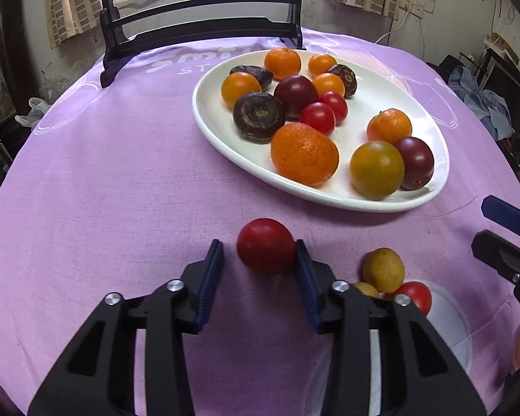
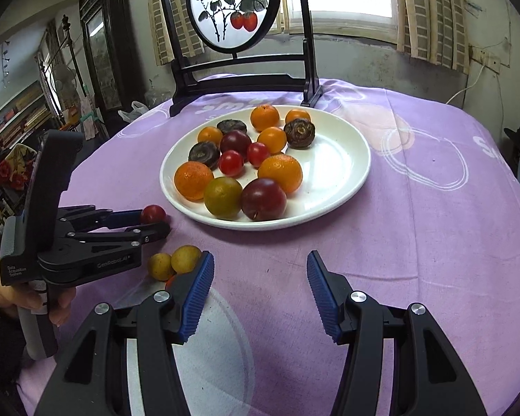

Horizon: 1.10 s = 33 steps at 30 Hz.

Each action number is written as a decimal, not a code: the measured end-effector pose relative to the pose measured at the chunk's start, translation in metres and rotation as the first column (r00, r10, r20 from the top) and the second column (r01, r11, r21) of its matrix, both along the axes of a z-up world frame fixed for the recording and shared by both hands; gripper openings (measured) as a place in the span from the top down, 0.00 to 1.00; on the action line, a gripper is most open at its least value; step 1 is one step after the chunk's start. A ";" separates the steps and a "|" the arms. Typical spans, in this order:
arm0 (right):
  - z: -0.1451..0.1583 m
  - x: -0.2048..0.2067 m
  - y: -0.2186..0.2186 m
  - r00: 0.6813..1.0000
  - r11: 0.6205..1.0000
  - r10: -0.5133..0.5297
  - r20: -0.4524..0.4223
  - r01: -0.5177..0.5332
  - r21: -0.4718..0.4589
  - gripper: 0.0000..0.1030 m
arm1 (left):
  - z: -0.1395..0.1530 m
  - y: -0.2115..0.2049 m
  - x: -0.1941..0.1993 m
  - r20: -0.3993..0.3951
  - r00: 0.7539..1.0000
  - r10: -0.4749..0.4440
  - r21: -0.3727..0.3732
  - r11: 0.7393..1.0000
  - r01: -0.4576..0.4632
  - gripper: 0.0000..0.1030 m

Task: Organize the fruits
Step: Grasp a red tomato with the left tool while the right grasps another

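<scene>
- White and glazed, the oval plate (image 1: 430, 159) is sitting on the purple tablecloth (image 1: 104, 190), in front of a dark wooden stand (image 2: 239, 79) that is carrying a round painted panel (image 2: 232, 3).
- The plate is holding a loose heap of fruit: several oranges, among them a large orange (image 1: 304, 154) at the near rim, a greenish orange (image 1: 377, 170), two dark plums with one plum (image 1: 416, 162) lying against the greenish orange, two small red tomatoes (image 1: 324, 113) touching each other in the middle, and three dark brown ridged water chestnuts, one of which (image 1: 259, 117) is leaning near the large orange.
- Most of the fruit is crowding the left and far half of the plate in the right wrist view; the right part is lying bare.
- A red tomato (image 1: 266, 246) is resting on the cloth just off the plate, between the fingers of the left gripper (image 1: 260, 253); one pad is touching it while the other is standing slightly apart, so the grip is not closing fully on it.
- Two small yellow fruits (image 2: 175, 262) and another red one (image 1: 414, 296) are lying on the cloth beside that gripper.
- The right gripper (image 2: 260, 277) is hanging above the cloth with its jaws spread and nothing between them.
- A hand (image 2: 3, 291) is holding the left gripper's handle.
</scene>
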State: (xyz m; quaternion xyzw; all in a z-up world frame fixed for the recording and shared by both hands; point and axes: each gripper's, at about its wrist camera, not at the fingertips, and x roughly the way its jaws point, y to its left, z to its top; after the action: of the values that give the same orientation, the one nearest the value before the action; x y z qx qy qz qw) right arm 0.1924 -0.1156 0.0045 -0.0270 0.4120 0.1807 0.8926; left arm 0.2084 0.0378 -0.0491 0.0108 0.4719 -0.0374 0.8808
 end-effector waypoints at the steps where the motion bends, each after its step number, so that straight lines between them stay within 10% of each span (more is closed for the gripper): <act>1: -0.001 -0.001 0.000 1.000 1.000 0.004 -0.003 -0.004 0.000 0.45 | 0.000 -0.002 0.000 0.007 1.000 -0.010 0.001 1.000 0.010 0.70; 25: -0.036 -0.019 0.063 0.983 0.977 0.158 -0.090 -0.169 -0.129 0.45 | 0.014 0.017 -0.033 0.035 0.999 0.017 -0.079 0.997 -0.014 0.71; 33: -0.035 -0.011 0.067 0.988 0.983 0.137 -0.075 -0.145 -0.115 0.70 | 0.007 0.016 -0.032 0.012 1.000 0.009 -0.079 0.997 -0.008 0.71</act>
State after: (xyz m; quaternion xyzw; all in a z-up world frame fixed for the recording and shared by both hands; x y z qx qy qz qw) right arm 0.1818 -0.0486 -0.0301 -0.1038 0.4489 0.2193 0.8600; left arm 0.1767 0.0539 -0.0424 -0.0258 0.4645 -0.0525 0.8836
